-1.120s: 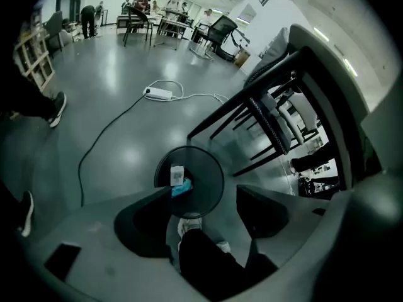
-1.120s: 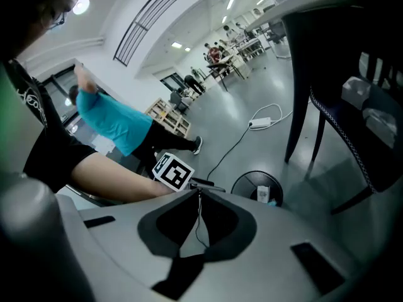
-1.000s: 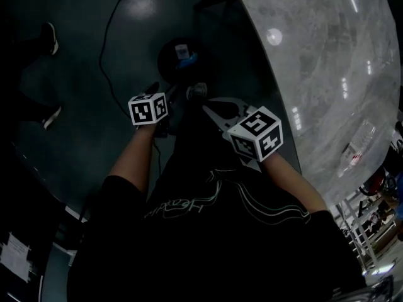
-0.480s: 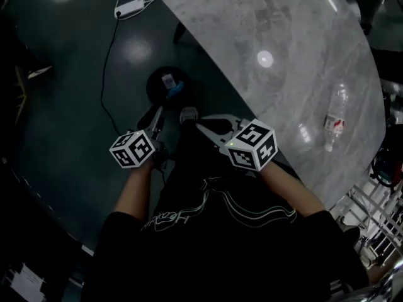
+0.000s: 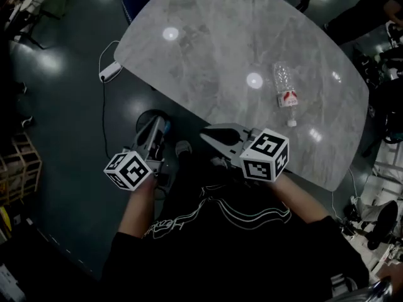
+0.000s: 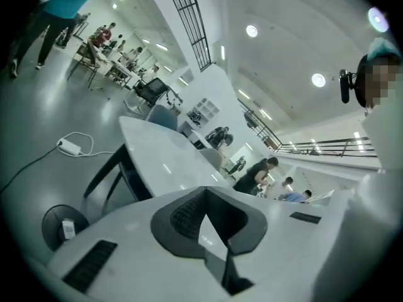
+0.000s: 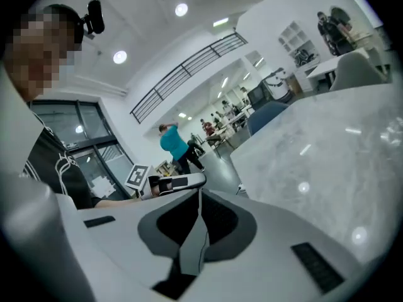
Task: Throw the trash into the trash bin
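Grey marble table [image 5: 208, 55] carries one plastic bottle [image 5: 285, 88] lying on its side, so trash is left to throw; the trash bin [image 6: 53, 212] on the floor holds something small, hard to identify. The left gripper [image 5: 154, 131] has just closed, empty; the right gripper [image 5: 208, 134] is pinched together, empty too
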{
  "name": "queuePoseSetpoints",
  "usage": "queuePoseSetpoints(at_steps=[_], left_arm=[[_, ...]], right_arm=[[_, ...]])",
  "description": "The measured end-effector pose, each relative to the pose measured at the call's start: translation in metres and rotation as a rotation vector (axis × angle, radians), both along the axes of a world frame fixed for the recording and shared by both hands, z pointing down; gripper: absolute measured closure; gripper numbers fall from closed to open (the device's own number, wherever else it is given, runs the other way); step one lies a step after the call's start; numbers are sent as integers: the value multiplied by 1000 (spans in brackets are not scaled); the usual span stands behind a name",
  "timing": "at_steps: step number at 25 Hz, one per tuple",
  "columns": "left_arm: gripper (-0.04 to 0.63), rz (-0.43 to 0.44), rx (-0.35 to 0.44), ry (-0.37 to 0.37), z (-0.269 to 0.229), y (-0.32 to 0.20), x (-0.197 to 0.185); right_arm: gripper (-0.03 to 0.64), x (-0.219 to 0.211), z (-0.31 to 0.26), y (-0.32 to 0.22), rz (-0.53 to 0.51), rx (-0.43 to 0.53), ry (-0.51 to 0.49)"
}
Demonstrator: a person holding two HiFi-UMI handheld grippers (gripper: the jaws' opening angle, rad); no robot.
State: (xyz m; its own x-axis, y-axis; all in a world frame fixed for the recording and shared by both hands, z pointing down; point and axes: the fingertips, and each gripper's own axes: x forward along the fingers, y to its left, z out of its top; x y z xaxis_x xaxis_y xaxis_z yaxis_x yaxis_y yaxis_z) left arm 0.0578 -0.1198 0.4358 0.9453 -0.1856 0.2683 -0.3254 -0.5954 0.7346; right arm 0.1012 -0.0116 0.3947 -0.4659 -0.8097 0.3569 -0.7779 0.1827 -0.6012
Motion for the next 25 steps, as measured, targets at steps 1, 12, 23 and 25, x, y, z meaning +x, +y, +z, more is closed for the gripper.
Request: queuePoseSetpoints(at_steps=[1, 12, 23, 25], left_arm=[[589, 26, 6, 26, -12, 10, 11], [589, 414, 104, 129, -85, 131, 134], [589, 595, 130, 113, -92, 215, 204], [589, 609, 137, 105, -90, 220, 205]], right_arm=[[575, 12, -9, 11, 33, 14, 10], [575, 115, -55, 124, 353, 105, 119], [575, 184, -31, 219, 571, 50, 143], [575, 188, -22, 225, 579, 28, 154]])
